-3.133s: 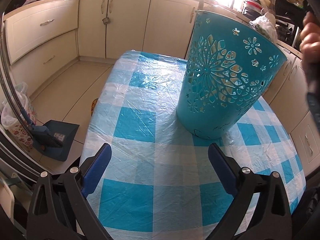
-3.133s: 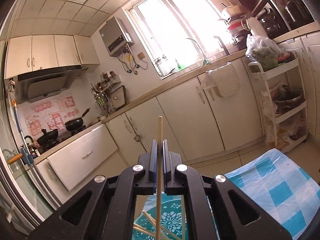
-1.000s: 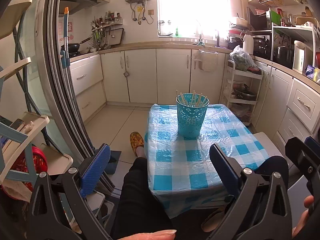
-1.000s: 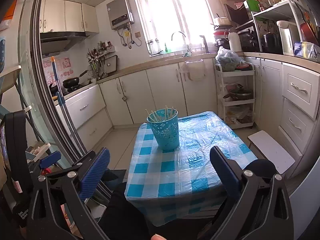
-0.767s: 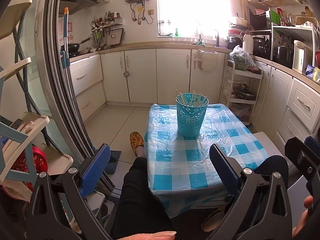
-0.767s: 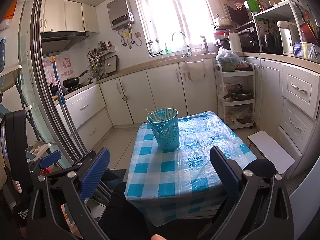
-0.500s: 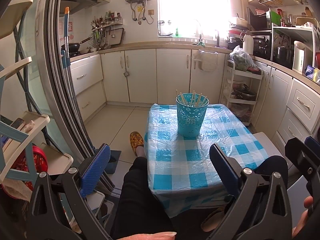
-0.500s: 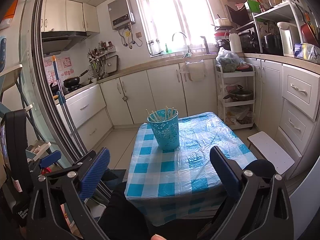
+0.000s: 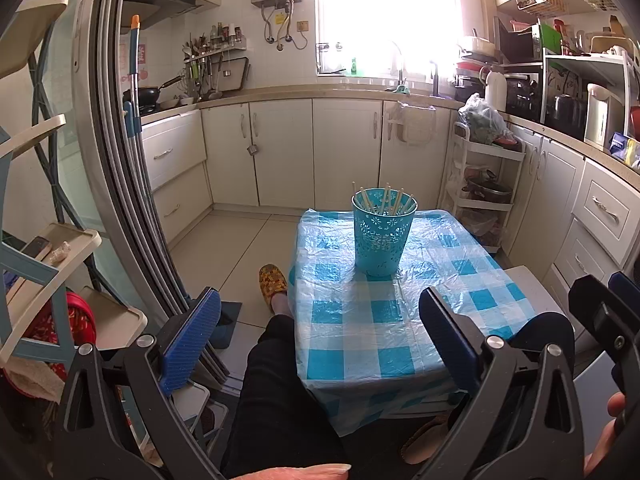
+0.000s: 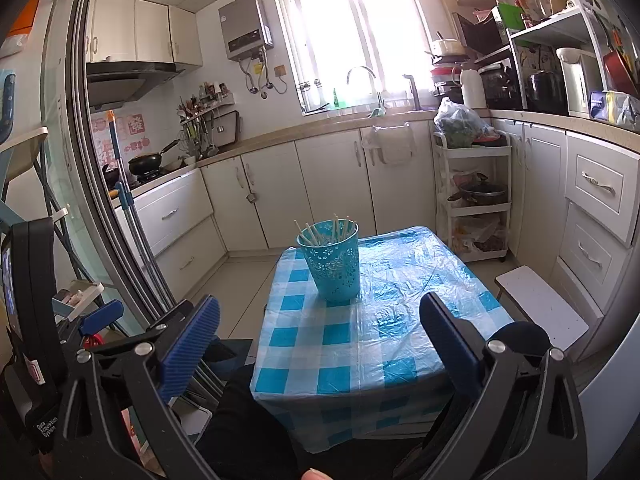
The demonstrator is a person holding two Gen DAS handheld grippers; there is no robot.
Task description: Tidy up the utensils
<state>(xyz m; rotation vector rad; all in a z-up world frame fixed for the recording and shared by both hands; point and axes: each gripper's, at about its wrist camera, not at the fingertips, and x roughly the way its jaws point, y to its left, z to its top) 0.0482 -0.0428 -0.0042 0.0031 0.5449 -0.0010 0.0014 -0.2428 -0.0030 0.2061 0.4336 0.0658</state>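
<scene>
A teal cut-out basket point(image 9: 383, 234) point(image 10: 331, 263) stands upright on a small table covered by a blue-and-white checked cloth point(image 9: 400, 320) point(image 10: 376, 344). Several wooden chopsticks point(image 9: 386, 201) point(image 10: 320, 232) lean inside it, their tips above the rim. My left gripper point(image 9: 320, 334) is open and empty, held back from the table's near edge above a person's lap. My right gripper point(image 10: 320, 338) is likewise open, empty and well short of the basket. The right gripper's fingers point(image 9: 600, 312) show at the right edge of the left wrist view.
A person's dark-trousered legs point(image 9: 276, 392) and a yellow slipper point(image 9: 273, 278) are at the table's near left. A white stool point(image 10: 540, 304) stands right of the table. Cabinets point(image 9: 280, 152), a wheeled rack point(image 9: 484, 184) and a sliding door frame point(image 9: 120, 160) surround it.
Three seconds ago the right gripper was shut on a chopstick above the basket and the left was close to it. Both now stand open and far back. No movement over the last second.
</scene>
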